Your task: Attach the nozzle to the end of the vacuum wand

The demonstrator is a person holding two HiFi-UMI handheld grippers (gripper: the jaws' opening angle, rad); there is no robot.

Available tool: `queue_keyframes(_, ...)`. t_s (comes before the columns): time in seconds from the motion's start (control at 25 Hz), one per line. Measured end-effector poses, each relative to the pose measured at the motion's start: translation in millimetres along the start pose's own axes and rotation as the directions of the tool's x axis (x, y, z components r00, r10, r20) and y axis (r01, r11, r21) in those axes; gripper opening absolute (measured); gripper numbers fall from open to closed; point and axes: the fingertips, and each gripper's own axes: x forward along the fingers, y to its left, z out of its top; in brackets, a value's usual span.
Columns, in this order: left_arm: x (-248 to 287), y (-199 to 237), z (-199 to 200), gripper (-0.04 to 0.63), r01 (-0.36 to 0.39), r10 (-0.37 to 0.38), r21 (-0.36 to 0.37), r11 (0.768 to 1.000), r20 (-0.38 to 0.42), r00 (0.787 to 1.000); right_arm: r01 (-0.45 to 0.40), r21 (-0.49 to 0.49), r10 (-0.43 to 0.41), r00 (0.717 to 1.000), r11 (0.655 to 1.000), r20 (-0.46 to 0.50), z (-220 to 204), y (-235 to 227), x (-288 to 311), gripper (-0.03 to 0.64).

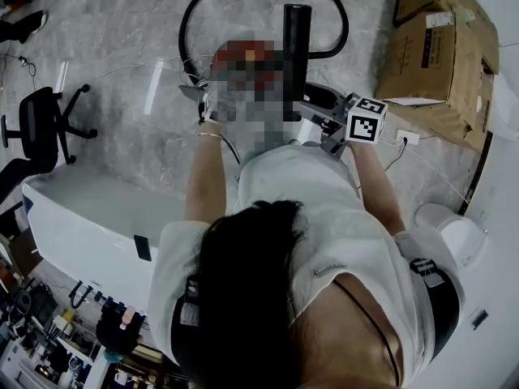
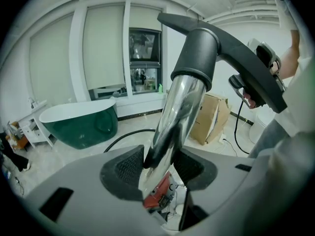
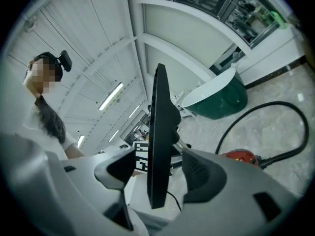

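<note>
A: Left tongs (image 2: 160, 165)?
B: They were clamped on the shiny chrome metal wand (image 2: 179, 102). The dark grey flat plastic nozzle (image 2: 199, 48) sat at their 1 o'clock, collar over the tube end.
A: Right tongs (image 3: 158, 175)?
B: They stood apart around the nozzle's thin edge, with a gap at 9 o'clock. The seating looked unconfirmed, so the person probably needed to hold the wand steady and push straight along the tube.

No legible print; the cardboard box (image 1: 422, 63) label (image 1: 440, 20) is too small.
</note>
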Motion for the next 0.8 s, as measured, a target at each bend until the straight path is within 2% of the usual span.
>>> queue_keyframes(0.36, 0.1, -2.8, -1.1, 0.183, -0.018, 0.017, -0.021, 1.000, -0.020, 1.000, 0.060, -0.082, -0.060, 0.998, 0.995, 0.000, 2.8, -2.8, 13.4, 0.316)
queue_keyframes(0.52, -2.3, -0.6, -0.5, 0.203, -0.048, 0.047, -0.088, 0.995, -0.006, 0.999, 0.121, -0.124, -0.118, 0.993, 0.985, 0.030, 10.4, -7.6, 12.2, 0.331)
queue_keyframes(0.8, -12.6, -4.6, 4.8, 0.241, -0.100, 0.106, -0.181, 0.978, 0.026, 0.994, 0.241, -0.222, -0.231, 0.970, 0.945, 0.074, 21.0, -16.7, 9.4, 0.351)
